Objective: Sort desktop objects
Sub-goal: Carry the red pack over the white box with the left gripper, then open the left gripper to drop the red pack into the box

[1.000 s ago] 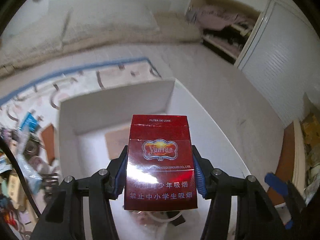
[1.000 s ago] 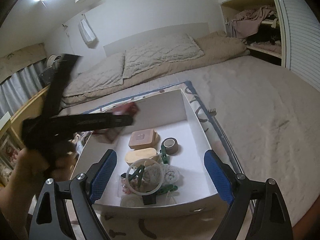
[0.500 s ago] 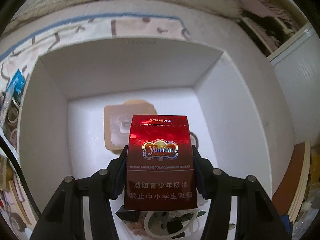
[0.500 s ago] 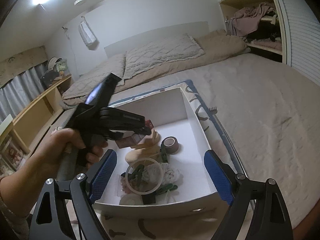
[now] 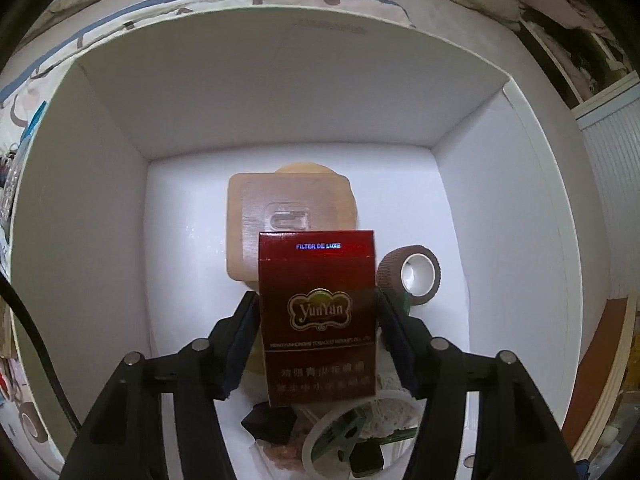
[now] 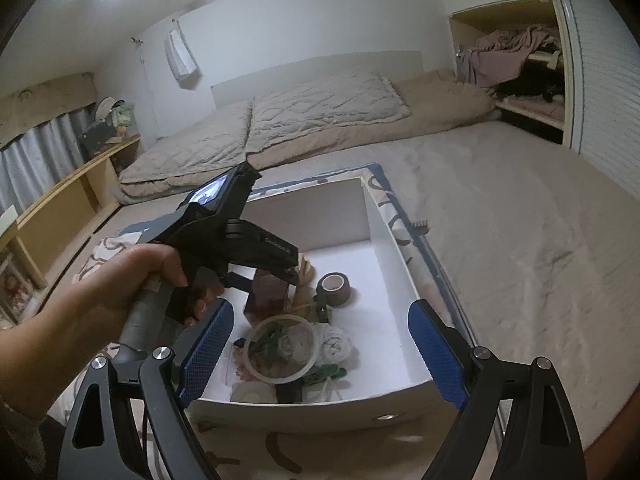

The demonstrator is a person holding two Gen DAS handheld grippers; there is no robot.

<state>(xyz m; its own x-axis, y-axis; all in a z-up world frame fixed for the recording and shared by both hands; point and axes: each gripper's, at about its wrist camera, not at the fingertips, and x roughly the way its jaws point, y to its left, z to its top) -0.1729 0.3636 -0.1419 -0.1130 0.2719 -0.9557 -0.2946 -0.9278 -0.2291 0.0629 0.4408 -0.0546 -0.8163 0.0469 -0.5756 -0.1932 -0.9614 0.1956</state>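
My left gripper (image 5: 317, 312) is shut on a red cigarette pack (image 5: 317, 320) and holds it low inside the white box (image 5: 280, 96), over a tan pad (image 5: 288, 216). A brown tape roll (image 5: 412, 274) stands just right of the pack. In the right wrist view the left gripper (image 6: 276, 276) and the pack (image 6: 268, 294) are down in the white box (image 6: 384, 232), beside the tape roll (image 6: 335, 283). My right gripper (image 6: 320, 348) is open and empty, in front of the box's near wall.
The box's near end holds a clear ring (image 6: 280, 348), white lace (image 6: 334, 342), green clips (image 6: 324, 372) and a white roll (image 6: 254, 394). The box sits on a patterned mat (image 6: 392, 216) on a beige bed cover (image 6: 520, 240). Loose clutter (image 5: 12, 168) lies left of the box.
My left gripper has moved forward and down into the box with the cigarette pack. The right gripper has stayed in place, open.
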